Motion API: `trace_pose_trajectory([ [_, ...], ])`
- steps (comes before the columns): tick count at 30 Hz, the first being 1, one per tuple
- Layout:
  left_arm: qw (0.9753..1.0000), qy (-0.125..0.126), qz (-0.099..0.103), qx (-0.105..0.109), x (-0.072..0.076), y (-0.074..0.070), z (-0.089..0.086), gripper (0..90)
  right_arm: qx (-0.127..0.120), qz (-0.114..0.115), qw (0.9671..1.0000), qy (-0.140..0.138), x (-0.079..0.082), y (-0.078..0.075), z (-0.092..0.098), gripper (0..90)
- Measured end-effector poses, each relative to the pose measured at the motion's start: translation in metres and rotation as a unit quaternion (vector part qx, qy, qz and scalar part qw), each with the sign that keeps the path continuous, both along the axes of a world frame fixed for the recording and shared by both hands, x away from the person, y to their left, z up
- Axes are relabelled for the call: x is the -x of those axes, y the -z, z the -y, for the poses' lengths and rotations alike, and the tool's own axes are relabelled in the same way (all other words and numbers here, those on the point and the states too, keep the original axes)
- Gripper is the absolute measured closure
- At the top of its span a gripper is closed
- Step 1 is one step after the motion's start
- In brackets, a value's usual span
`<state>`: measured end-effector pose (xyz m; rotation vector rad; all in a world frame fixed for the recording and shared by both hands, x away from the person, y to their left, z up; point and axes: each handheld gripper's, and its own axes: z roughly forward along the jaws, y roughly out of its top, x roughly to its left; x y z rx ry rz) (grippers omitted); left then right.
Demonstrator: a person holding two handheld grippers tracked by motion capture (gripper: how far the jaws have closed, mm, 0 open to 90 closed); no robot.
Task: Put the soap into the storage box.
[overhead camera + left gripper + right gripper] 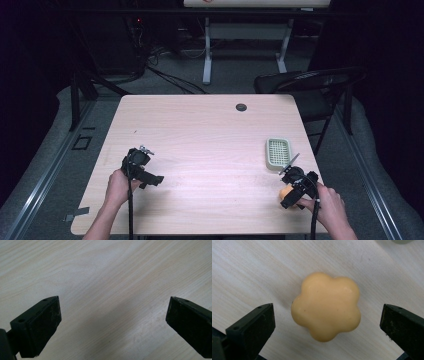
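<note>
Soap (326, 306), a yellow-orange bar shaped like a five-petalled flower, lies flat on the pale wooden table (200, 135) near its right front corner, and from the high view only a sliver of it (286, 191) peeks out from under the right gripper (296, 186). That gripper hangs right over the bar with its jaws spread wide, one on each side of it and clear of it on both sides, gripping nothing. Just beyond it sits a small pale green tray (278, 152) with a gridded bottom, close to the right edge of the table, and a thin grey part of the gripper reaches toward the tray's near corner. Over on the left side, well apart, the left gripper (141, 165) is held low above bare wood, jaws equally wide and empty (112, 322). A small dark round cap (241, 107) is set into the tabletop near the far edge. Behind the table on the right stands a black folding chair (310, 82), and farther back the white legs of another desk (245, 45) with cables on the floor.
</note>
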<state>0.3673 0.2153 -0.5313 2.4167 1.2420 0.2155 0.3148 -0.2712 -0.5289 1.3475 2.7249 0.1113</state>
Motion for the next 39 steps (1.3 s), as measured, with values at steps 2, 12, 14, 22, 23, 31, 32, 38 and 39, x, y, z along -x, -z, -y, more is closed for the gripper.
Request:
trace_pose_trajectory([
  [2,1.0,0.0,0.0,0.0,0.0,0.0,0.0,0.1,0.009,-0.005,0.9999,-0.006,-0.003,-0.001,-0.001,0.0],
  [12,1.0,0.0,0.001,0.001,0.0,0.0,0.0,0.1,0.013,-0.014,0.9998,-0.004,-0.011,0.008,-0.003,0.0],
  [14,1.0,0.0,0.0,0.001,0.0,0.0,0.0,0.1,0.013,-0.017,0.9998,-0.004,-0.011,0.008,-0.003,0.0],
  [22,1.0,-0.001,0.001,0.002,0.0,0.0,-0.001,0.1,0.026,-0.024,0.9993,-0.01,-0.011,0.012,-0.003,4.3],
  [23,1.0,-0.001,0.001,0.001,0.0,0.0,-0.001,0.1,0.025,-0.026,0.9993,-0.011,-0.01,0.013,-0.004,5.5],
  [31,1.0,-0.001,0.0,0.001,0.0,0.0,-0.001,0.1,0.025,-0.028,0.9992,-0.013,-0.009,0.015,-0.005,16.7],
  [32,1.0,-0.001,0.001,0.002,0.0,0.0,-0.001,0.1,0.027,-0.028,0.9992,-0.012,-0.009,0.015,-0.006,17.8],
  [38,1.0,-0.002,0.001,0.002,0.0,0.0,-0.001,0.1,0.035,-0.03,0.9987,-0.02,-0.009,0.014,-0.008,24.8],
  [39,1.0,-0.001,0.001,0.001,0.0,0.0,-0.001,0.1,0.037,-0.029,0.9987,-0.021,-0.009,0.014,-0.008,24.9],
])
